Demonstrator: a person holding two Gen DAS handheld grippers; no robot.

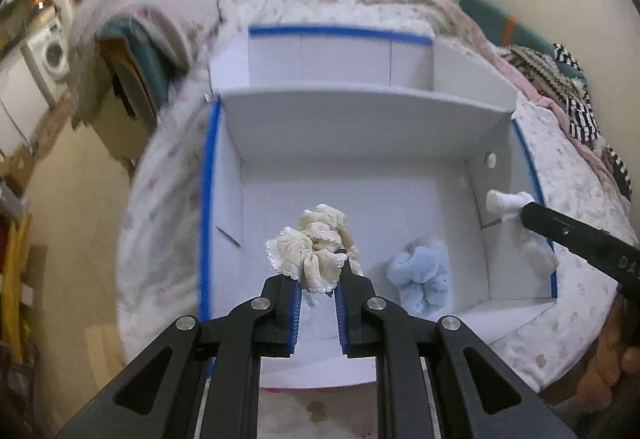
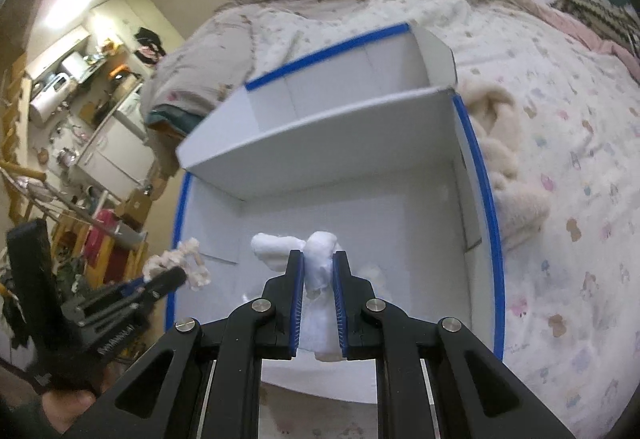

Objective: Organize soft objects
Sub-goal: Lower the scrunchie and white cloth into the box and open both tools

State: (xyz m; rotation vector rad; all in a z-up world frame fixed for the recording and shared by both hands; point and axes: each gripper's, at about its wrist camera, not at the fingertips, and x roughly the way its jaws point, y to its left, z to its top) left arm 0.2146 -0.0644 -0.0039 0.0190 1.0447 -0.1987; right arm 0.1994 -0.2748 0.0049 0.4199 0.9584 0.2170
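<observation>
A white box with blue-taped edges point(image 1: 206, 199) lies open on the bed, split by a divider wall. My left gripper point(image 1: 318, 279) is shut on a cream lace-and-pearl scrunchie point(image 1: 316, 243) and holds it over the near compartment. A fluffy light-blue scrunchie point(image 1: 422, 275) lies on the box floor to its right. My right gripper point(image 2: 318, 271) is shut on a white fluffy soft item point(image 2: 318, 259) over the same compartment; it shows at the box's right wall in the left wrist view point(image 1: 506, 201). The left gripper with the cream scrunchie point(image 2: 182, 263) shows at left.
The box point(image 2: 478, 167) rests on a patterned white bedspread point(image 2: 560, 159). A beige fluffy item point(image 2: 508, 167) lies just outside the right wall. Striped clothes point(image 1: 576, 95) are piled at far right. The far compartment point(image 1: 340, 59) holds nothing visible. Room clutter lies left.
</observation>
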